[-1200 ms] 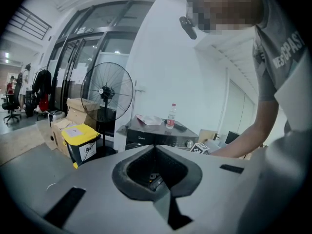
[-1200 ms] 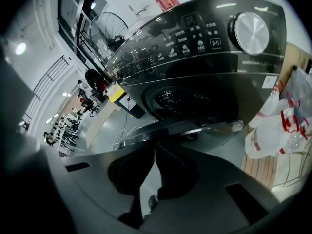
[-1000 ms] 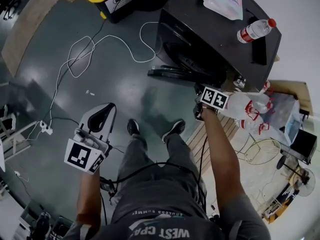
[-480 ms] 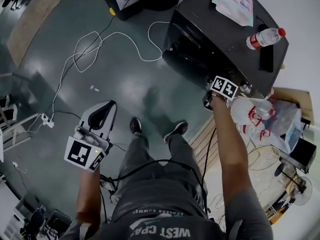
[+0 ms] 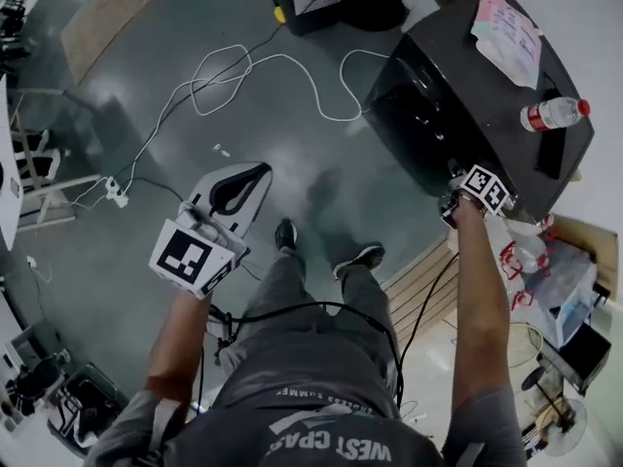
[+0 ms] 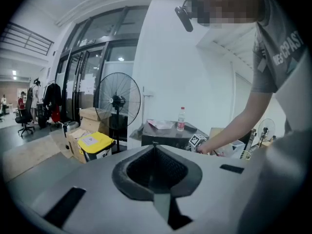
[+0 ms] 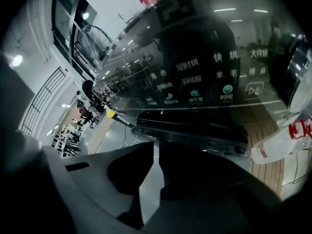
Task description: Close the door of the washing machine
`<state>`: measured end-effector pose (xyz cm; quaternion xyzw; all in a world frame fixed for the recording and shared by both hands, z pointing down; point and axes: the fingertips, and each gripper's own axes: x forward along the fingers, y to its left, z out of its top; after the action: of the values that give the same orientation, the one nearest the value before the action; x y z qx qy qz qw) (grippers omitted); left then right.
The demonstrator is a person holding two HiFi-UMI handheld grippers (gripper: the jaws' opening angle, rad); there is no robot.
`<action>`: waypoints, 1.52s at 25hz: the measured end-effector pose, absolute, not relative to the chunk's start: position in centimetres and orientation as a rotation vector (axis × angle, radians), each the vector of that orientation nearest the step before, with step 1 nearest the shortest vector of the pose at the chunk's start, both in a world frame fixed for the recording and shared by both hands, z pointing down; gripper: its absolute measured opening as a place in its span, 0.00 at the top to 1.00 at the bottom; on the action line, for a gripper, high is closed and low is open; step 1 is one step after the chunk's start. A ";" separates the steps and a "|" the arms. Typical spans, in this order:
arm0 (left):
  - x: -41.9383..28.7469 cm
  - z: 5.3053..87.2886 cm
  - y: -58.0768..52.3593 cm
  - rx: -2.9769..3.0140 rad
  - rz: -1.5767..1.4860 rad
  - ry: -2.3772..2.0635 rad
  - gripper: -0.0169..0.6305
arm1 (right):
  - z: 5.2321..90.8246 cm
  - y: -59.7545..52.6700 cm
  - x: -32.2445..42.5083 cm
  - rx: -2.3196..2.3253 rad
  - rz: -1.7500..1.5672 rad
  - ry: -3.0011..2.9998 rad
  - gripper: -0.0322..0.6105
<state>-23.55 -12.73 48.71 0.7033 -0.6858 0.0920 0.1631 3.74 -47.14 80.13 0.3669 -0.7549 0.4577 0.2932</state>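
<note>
In the head view, a black box-shaped washing machine (image 5: 467, 76) is seen at the upper right, its door appearing flush with the dark front. The right gripper (image 5: 450, 208) is held at its lower corner, and the left gripper (image 5: 259, 171) over the grey floor (image 5: 321, 163). In the left gripper view, the jaws are seen met at the tips, with nothing held. In the right gripper view, the jaws are seen drawn almost together with nothing between them, and the machine's glossy control panel (image 7: 204, 82) fills the upper frame.

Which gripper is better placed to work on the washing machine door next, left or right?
Right. The right gripper is at the washing machine's front corner; the left gripper hangs over the floor, well away.
</note>
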 end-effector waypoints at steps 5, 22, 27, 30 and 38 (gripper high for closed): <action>-25.4 46.1 -11.5 2.006 0.328 -2.010 0.94 | 73.5 -45.7 2.2 0.894 1.177 -2.140 0.88; -25.8 35.5 -7.8 2.182 0.348 -2.114 0.94 | 36.6 -29.2 -5.7 0.478 0.572 -2.872 0.89; -24.6 33.3 -7.6 2.247 0.325 -2.086 0.94 | 30.5 -24.7 -3.6 0.470 0.345 -2.939 0.89; -23.6 32.9 -7.2 2.295 0.346 -2.048 0.94 | 28.6 -22.9 -1.9 0.497 0.247 -2.939 0.89; -21.3 30.5 -7.7 2.465 0.299 -1.967 0.94 | 24.2 -19.9 0.3 0.637 0.115 -3.013 0.89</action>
<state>-21.28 -7.73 30.54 0.7781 -0.6208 0.0944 -0.0131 0.28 -19.91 24.16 0.2064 -0.9773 0.0374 0.0298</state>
